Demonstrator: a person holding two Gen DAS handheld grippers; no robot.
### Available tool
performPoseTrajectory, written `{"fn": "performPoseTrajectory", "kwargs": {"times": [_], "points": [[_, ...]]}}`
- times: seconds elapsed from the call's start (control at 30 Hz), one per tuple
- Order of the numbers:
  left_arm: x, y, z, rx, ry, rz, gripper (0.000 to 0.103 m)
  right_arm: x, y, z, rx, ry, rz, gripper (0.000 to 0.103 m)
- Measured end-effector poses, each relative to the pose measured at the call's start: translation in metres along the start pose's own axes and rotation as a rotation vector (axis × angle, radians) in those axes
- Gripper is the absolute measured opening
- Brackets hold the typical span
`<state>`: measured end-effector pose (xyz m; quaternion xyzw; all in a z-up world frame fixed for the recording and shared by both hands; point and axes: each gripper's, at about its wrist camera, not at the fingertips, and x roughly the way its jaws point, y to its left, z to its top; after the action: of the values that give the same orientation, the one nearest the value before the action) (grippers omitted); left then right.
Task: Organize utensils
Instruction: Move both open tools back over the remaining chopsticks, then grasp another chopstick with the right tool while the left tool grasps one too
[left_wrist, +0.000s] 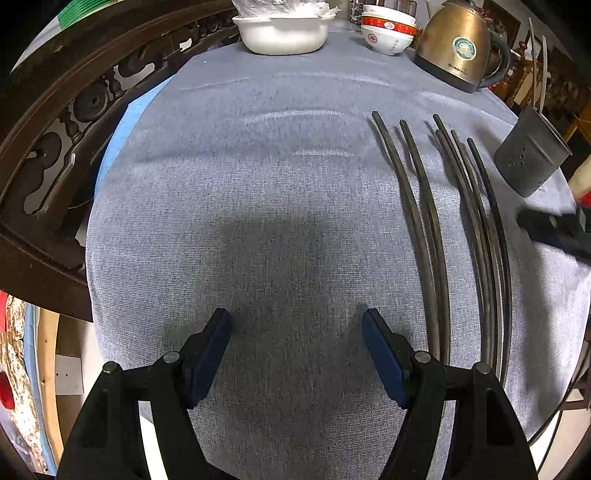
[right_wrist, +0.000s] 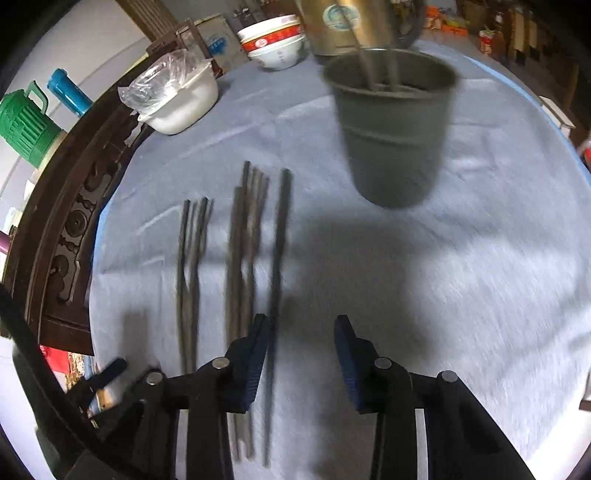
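Note:
Several dark chopsticks (left_wrist: 436, 236) lie side by side on the grey cloth at the right of the left wrist view; they also show in the right wrist view (right_wrist: 240, 258), blurred. A grey metal holder cup (right_wrist: 391, 129) stands upright beyond them with a few chopsticks inside; it also shows at the right edge of the left wrist view (left_wrist: 530, 155). My left gripper (left_wrist: 295, 325) is open and empty, left of the chopsticks. My right gripper (right_wrist: 303, 332) is open and empty, low over the near ends of the rightmost chopsticks.
At the back stand a white basin (left_wrist: 282, 33) with a plastic bag, stacked red-and-white bowls (left_wrist: 388, 31) and a brass kettle (left_wrist: 458, 48). A dark carved wooden rail (left_wrist: 74, 110) borders the table's left side. A green jug (right_wrist: 26, 122) sits beyond the rail.

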<state>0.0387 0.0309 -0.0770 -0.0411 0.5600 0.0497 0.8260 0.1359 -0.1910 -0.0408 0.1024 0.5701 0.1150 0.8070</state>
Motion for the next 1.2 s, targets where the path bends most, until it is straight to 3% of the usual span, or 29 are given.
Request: {"fn": "performPoseTrajectory", "kwargs": {"times": [0.13,0.37,0.7,0.73,0.77,0.83,1.07,1.2], "points": [[-0.005,0.005,-0.006,0.008,-0.003,-0.006,0.074,0.017,0.011,0.023,-0.021,0.027,-0.048,0.039],[-0.003,0.010,-0.002,0.010,-0.003,-0.010,0.074,0.036,0.020,0.041,-0.026,0.084,-0.113,0.025],[-0.005,0.015,0.003,-0.028,0.028,-0.042,0.074,0.059,0.037,0.060,-0.079,0.147,-0.142,0.024],[-0.005,0.016,0.004,-0.032,0.032,-0.046,0.074,0.060,0.037,0.061,-0.084,0.150,-0.144,0.013],[-0.006,0.017,0.005,-0.038,0.037,-0.052,0.074,0.059,0.036,0.062,-0.082,0.154,-0.131,0.008],[-0.006,0.019,0.008,-0.048,0.044,-0.066,0.074,0.056,0.032,0.062,-0.080,0.150,-0.122,0.007],[-0.017,0.006,0.050,-0.048,0.040,-0.119,0.074,0.037,0.012,0.045,-0.117,0.159,-0.119,0.007],[-0.006,-0.001,0.081,-0.069,0.103,-0.142,0.073,0.038,-0.001,0.031,-0.126,0.187,-0.114,0.007]]}}
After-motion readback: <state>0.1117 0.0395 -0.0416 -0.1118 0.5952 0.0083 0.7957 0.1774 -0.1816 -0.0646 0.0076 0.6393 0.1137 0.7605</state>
